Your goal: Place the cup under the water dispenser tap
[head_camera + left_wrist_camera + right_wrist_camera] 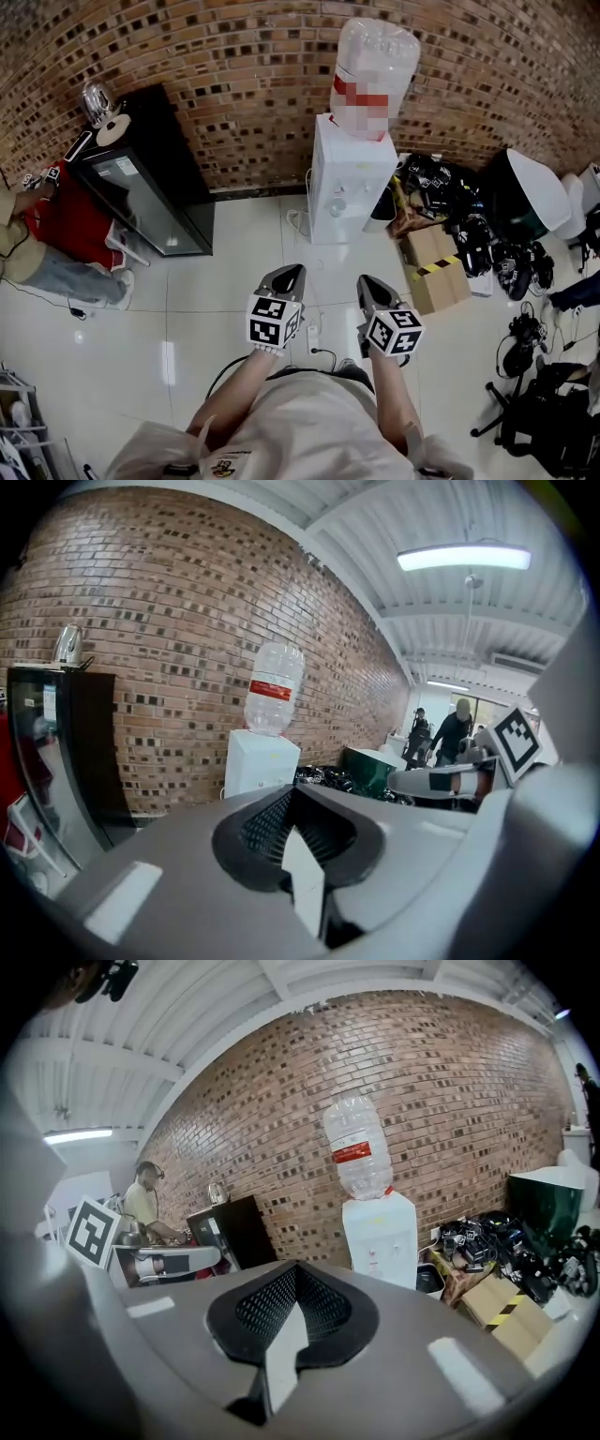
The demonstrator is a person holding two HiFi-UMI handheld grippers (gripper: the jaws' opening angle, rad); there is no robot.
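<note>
The white water dispenser (352, 178) stands against the brick wall with a clear bottle (375, 75) on top. It also shows ahead as the dispenser (261, 761) in the left gripper view and the dispenser (380, 1237) in the right gripper view. No cup is in any view. My left gripper (286, 278) and right gripper (375, 291) are held side by side over the white floor, some way short of the dispenser. Both point toward it. Each has its jaws together with nothing between them, as seen at the left gripper (292, 794) and the right gripper (295, 1269).
A black cabinet (155, 178) with a metal kettle (97, 101) stands left of the dispenser, and a person in red (56, 225) sits beside it. Right of the dispenser are a cardboard box (436, 267), piled gear and a green bin (525, 197). A power strip (314, 330) lies on the floor.
</note>
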